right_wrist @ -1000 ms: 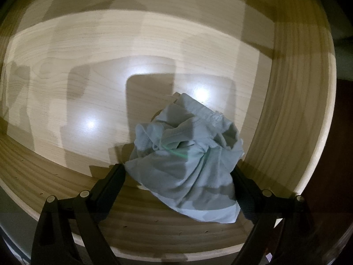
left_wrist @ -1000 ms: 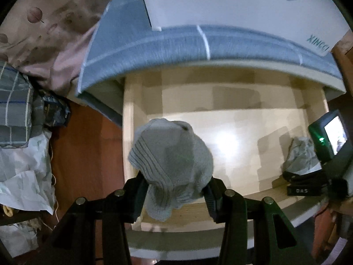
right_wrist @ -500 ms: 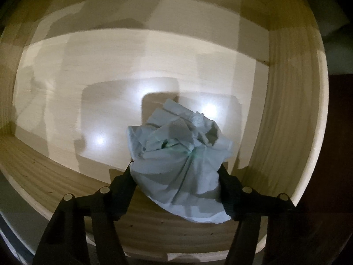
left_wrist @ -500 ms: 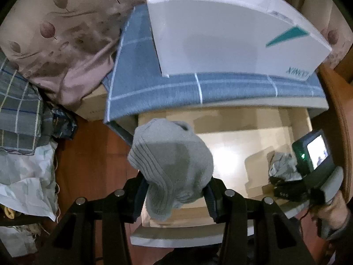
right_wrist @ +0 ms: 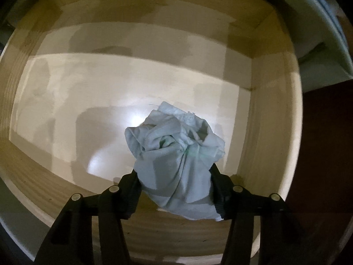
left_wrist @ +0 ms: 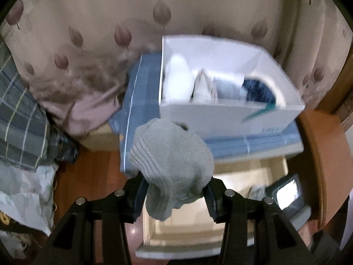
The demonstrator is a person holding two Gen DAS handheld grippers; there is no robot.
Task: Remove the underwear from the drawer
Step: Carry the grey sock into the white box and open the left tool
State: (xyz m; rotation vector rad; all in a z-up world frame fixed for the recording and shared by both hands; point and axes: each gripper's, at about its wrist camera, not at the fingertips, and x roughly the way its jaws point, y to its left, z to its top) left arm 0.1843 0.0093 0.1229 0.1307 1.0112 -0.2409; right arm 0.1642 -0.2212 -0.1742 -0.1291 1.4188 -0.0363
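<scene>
The left wrist camera is looking down from above the drawer (left_wrist: 198, 238) toward a white box (left_wrist: 229, 101). The right wrist camera is sitting close inside that drawer (right_wrist: 141, 92), which both views are sharing.

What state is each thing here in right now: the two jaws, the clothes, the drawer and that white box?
Left gripper: jaws shut on the grey ribbed garment, lifted out.
Right gripper: jaws shut on the pale bunched underwear, above the drawer floor.
Drawer: pulled open.
White box: open-topped, clothes inside.
</scene>
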